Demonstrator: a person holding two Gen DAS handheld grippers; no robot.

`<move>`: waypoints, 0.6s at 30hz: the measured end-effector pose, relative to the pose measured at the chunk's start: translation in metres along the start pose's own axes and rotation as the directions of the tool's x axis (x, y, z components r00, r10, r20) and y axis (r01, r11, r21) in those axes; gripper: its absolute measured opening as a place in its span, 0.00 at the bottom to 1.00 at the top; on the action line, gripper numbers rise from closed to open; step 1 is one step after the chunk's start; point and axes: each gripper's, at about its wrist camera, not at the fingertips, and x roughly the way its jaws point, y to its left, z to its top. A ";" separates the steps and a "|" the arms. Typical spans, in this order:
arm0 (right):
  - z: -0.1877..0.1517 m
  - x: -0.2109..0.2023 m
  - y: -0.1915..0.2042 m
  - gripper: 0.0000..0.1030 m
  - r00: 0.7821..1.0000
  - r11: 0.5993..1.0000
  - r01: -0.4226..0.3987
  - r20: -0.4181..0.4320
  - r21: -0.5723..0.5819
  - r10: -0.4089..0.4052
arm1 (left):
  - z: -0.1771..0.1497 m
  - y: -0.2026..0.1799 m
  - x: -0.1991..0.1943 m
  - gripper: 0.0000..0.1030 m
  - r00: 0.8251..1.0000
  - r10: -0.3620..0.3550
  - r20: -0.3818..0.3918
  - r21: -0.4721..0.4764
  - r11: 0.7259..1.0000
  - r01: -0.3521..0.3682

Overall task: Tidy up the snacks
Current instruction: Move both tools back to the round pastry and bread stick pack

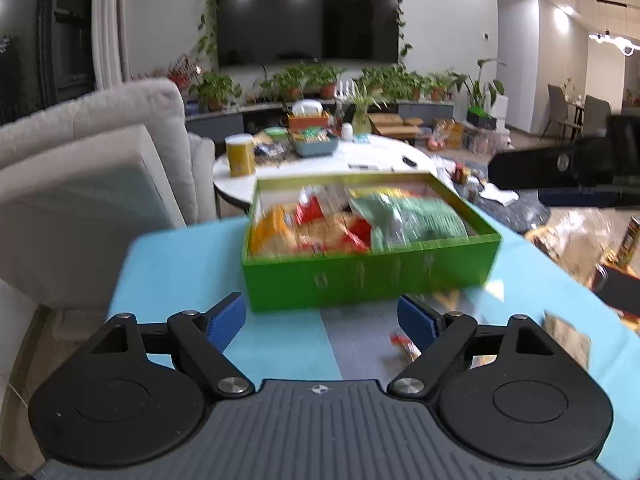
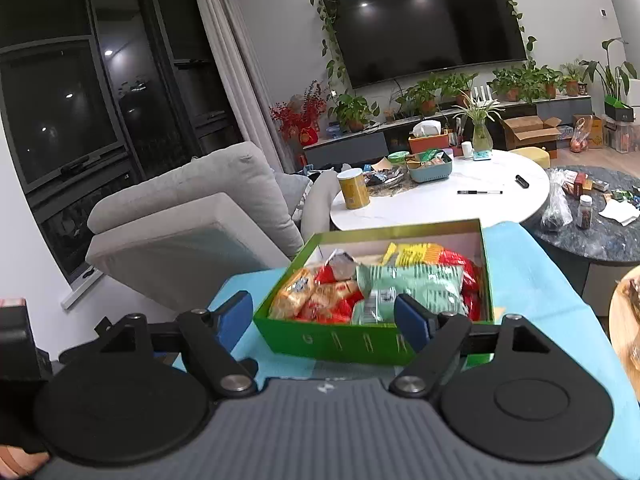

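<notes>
Your left gripper (image 1: 321, 318) has its jaws spread wide with nothing between them, hovering over the blue-covered bench (image 1: 180, 264) just short of the green box (image 1: 368, 276). Your right gripper (image 2: 323, 318) is likewise wide open and empty, raised at the box's near wall (image 2: 340, 340). The box sits open on the bench, filled with snack packets: orange and red ones on the left, a pale green bag (image 2: 412, 284) to the right. A few loose packets (image 1: 404, 344) lie blurred on the bench near your left gripper. Behind stands a white round table (image 2: 460, 196).
</notes>
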 end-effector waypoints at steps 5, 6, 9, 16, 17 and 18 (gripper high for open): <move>-0.017 -0.006 -0.002 0.57 1.000 1.000 -0.005 -0.021 -0.008 0.005 | -0.025 -0.010 0.008 0.79 0.997 -0.021 -0.068 0.004 1.000 0.021; -0.020 -0.006 -0.002 0.57 1.000 1.000 -0.006 -0.028 -0.004 0.006 | -0.029 -0.013 0.011 0.79 0.996 -0.022 -0.083 0.014 1.000 0.024; -0.030 -0.005 -0.007 0.57 0.999 1.000 -0.012 -0.048 0.015 0.013 | -0.042 -0.021 0.019 0.79 0.992 -0.028 -0.124 0.030 0.999 0.032; -0.047 0.000 -0.019 0.57 0.996 0.997 -0.005 -0.093 0.075 0.012 | -0.052 -0.025 0.034 0.79 0.987 -0.026 -0.161 0.010 1.000 0.028; -0.049 0.000 -0.019 0.57 0.995 0.997 -0.002 -0.098 0.078 0.009 | -0.052 -0.025 0.036 0.79 0.986 -0.024 -0.163 0.007 1.000 0.025; -0.050 0.002 -0.020 0.57 0.995 0.997 0.003 -0.102 0.082 0.005 | -0.053 -0.024 0.038 0.79 0.986 -0.020 -0.165 0.002 1.000 0.021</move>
